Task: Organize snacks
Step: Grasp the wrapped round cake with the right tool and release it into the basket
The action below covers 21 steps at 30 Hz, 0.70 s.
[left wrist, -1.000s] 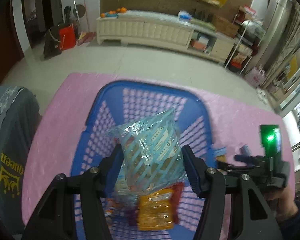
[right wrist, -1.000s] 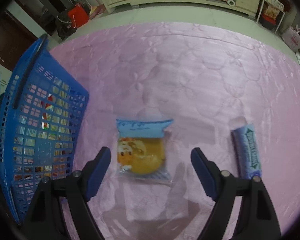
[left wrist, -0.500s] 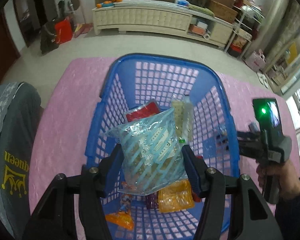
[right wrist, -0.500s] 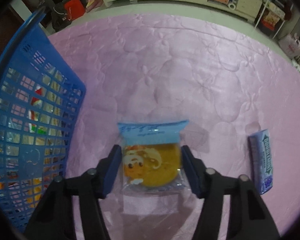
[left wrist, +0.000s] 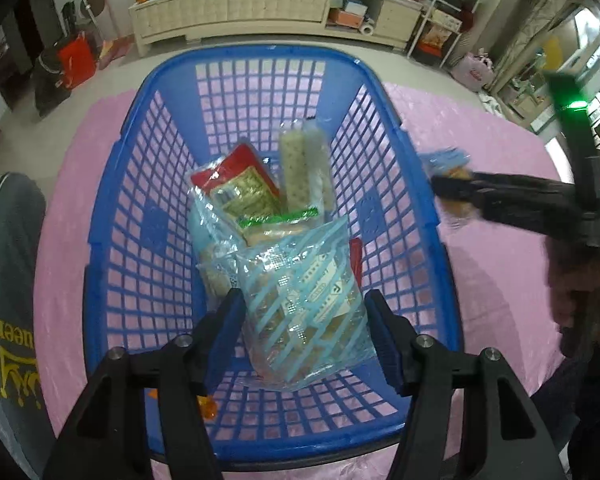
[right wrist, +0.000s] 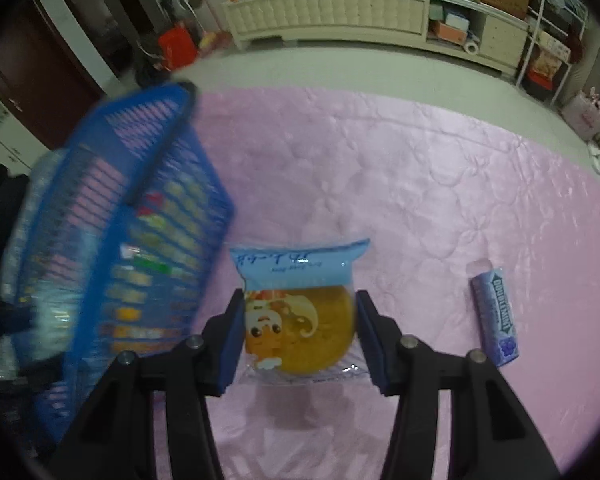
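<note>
Left tool clamps striped packet above the basket; right tool grips cake packet beside the basket; slick wrappers could slip, landing outside.

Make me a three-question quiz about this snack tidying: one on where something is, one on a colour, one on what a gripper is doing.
1. Where does the gum pack lie?
A. in the basket
B. on the pink cloth
C. on the floor

2. What colour is the basket?
A. blue
B. green
C. white

3. What is the right gripper doing?
A. hanging open
B. clamping the gum
C. clamping a cake packet

Answers:
1 B, it rests on the pink cloth, right of the gripper.
2 A, its mesh walls are blue.
3 C, both fingers press the cake packet.
</note>
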Tool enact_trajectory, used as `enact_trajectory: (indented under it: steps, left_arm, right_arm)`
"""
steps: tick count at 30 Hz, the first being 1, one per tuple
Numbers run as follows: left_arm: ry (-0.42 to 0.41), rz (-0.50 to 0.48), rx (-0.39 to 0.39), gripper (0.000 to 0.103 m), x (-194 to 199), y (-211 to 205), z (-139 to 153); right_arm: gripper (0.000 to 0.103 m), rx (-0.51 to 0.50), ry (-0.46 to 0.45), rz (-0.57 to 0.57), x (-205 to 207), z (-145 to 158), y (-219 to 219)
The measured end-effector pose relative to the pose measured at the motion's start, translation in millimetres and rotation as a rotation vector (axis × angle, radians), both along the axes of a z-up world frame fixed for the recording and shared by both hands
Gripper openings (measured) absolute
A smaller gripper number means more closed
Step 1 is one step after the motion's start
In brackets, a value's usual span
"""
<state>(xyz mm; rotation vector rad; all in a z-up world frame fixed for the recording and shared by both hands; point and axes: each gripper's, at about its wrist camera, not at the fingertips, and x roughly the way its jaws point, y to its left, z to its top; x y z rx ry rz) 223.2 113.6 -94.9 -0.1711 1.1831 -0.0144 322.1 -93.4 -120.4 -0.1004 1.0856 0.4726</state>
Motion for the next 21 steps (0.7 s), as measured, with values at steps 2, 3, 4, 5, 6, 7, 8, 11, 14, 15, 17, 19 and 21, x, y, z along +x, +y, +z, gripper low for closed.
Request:
enact_trajectory:
  steps: [2, 3, 4, 5, 6, 7, 8, 11, 14, 15, 17, 19, 21]
  left_arm:
    - [0.001, 0.006, -0.045, 0.062, -2.6, 2.6, -2.1]
    - [-0.005, 0.007, -0.083, 0.064, -4.7, 4.3, -1.8]
    - [-0.007, 0.014, -0.101, 0.066, -7.1, 6.5, -1.7]
    - [-0.012, 0.025, -0.117, 0.066, -9.8, 7.3, 0.0]
    - [-0.019, 0.033, -0.127, 0.066, -12.4, 8.4, 2.9]
    - [-0.028, 0.037, -0.128, 0.066, -15.4, 8.8, 6.8]
    - [-0.04, 0.04, -0.119, 0.066, -19.4, 8.9, 12.0]
    - [-0.085, 0.045, -0.098, 0.068, -33.0, 9.9, 28.7]
    - [-0.142, 0.048, -0.086, 0.07, -47.7, 12.6, 47.3]
    - [-0.158, 0.049, -0.078, 0.07, -52.0, 12.8, 53.3]
    - [-0.183, 0.058, -0.064, 0.07, -59.0, 16.7, 62.1]
    - [-0.22, 0.071, -0.046, 0.07, -67.3, 20.4, 72.1]
    - [-0.244, 0.075, -0.031, 0.07, -74.6, 25.3, 78.2]
  right_arm:
    - [0.057, 0.003, -0.02, -0.003, -10.0, 12.1, -0.5]
    - [0.057, 0.002, -0.03, -0.001, -16.7, 15.4, -2.0]
    - [0.057, 0.002, -0.042, 0.002, -23.8, 22.2, -3.1]
    - [0.057, 0.002, -0.05, 0.002, -29.4, 28.3, -5.4]
    - [0.057, 0.004, -0.054, 0.002, -31.0, 32.1, -3.4]
    - [0.057, 0.015, -0.057, 0.0, -37.5, 38.2, -4.9]
    - [0.057, 0.03, -0.054, 0.0, -38.7, 37.1, -5.4]
    - [0.057, 0.087, -0.03, -0.011, -49.2, 50.9, -11.1]
    - [0.057, 0.107, -0.051, -0.011, -63.5, 66.9, -10.1]
    - [0.057, 0.104, -0.065, -0.009, -70.7, 71.5, -8.7]
    - [0.057, 0.101, -0.09, 0.003, -80.2, 83.3, -4.6]
    - [0.057, 0.105, -0.107, 0.014, -88.0, 90.8, 1.1]
    - [0.057, 0.115, -0.114, 0.024, -93.9, 95.5, 3.9]
